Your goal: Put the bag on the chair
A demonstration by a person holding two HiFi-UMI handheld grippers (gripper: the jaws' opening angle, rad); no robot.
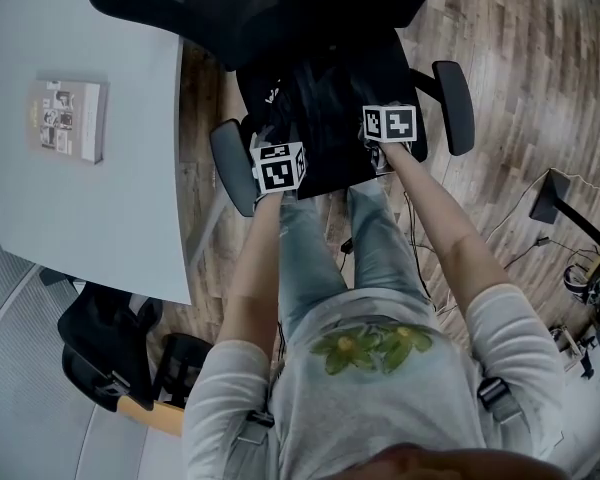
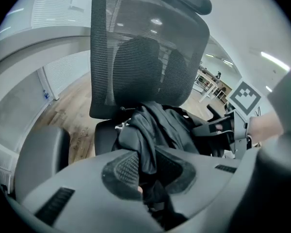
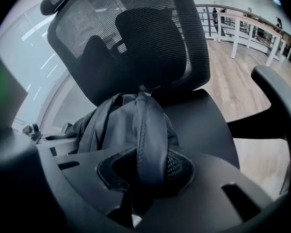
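The black bag (image 1: 330,118) lies slumped on the seat of a black mesh office chair (image 1: 260,8), against its backrest. My left gripper (image 1: 278,158) is at the seat's front left, shut on a fold of the bag (image 2: 155,130); black fabric fills the space between its pads at the left gripper (image 2: 145,171). My right gripper (image 1: 389,128) is at the seat's front right. Its view shows the right gripper (image 3: 145,171) shut on a stitched strap (image 3: 148,135) of the bag (image 3: 111,125), which runs up from between the pads. The chair seat (image 3: 203,125) shows beside the bag.
The chair's armrests (image 1: 455,103) flank both grippers. A white table (image 1: 110,218) with a book (image 1: 68,118) stands left of the chair. Another black chair (image 1: 110,353) is at the lower left. Cables and a stand (image 1: 555,203) lie on the wood floor at right.
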